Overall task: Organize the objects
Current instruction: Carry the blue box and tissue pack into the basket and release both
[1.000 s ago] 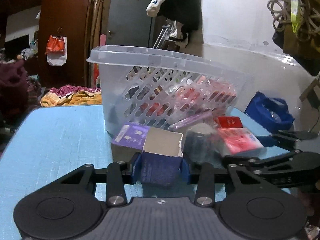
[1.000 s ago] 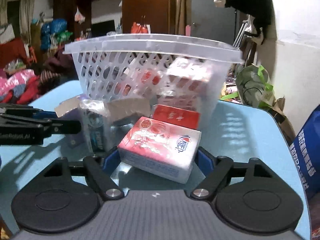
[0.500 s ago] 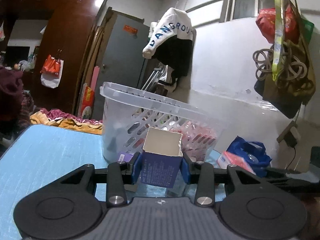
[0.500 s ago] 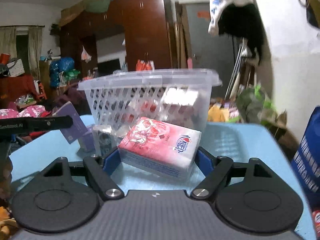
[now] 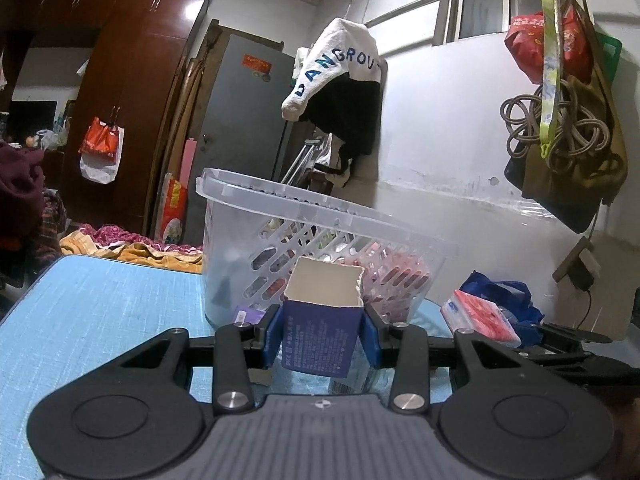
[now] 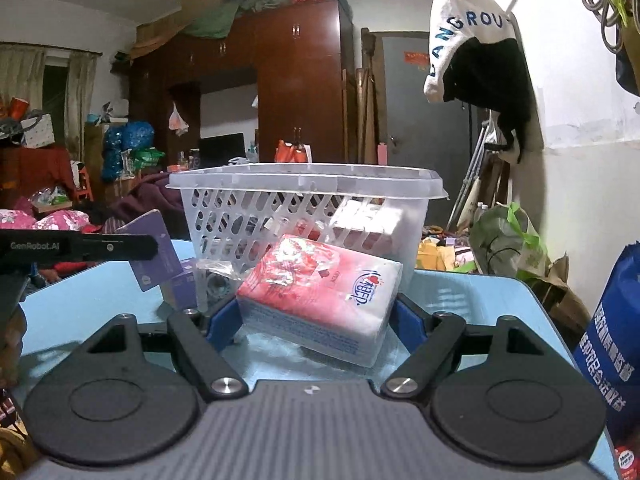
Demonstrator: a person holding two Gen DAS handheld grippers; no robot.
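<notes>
My left gripper [image 5: 322, 338] is shut on an open-topped purple box [image 5: 320, 340] and holds it above the blue table [image 5: 100, 312], in front of the clear slotted basket [image 5: 280, 216]. My right gripper [image 6: 316, 320] is shut on a red and white tissue pack [image 6: 320, 296], lifted before the same basket [image 6: 304, 184]. The tissue pack shows in the left wrist view [image 5: 480, 318] at the right. The purple box shows in the right wrist view [image 6: 154, 252] at the left. The basket holds several red and white packs.
A small purple box [image 5: 248, 314] and a wrapped dark item [image 6: 214, 280] lie on the table by the basket's base. A blue bag [image 6: 612, 340] stands at the right. A white wall [image 5: 460, 168] is close behind the basket.
Both grippers have lifted their objects off the table and risen. The purple box and the tissue pack now hang in front of the basket's wall, higher than before.
</notes>
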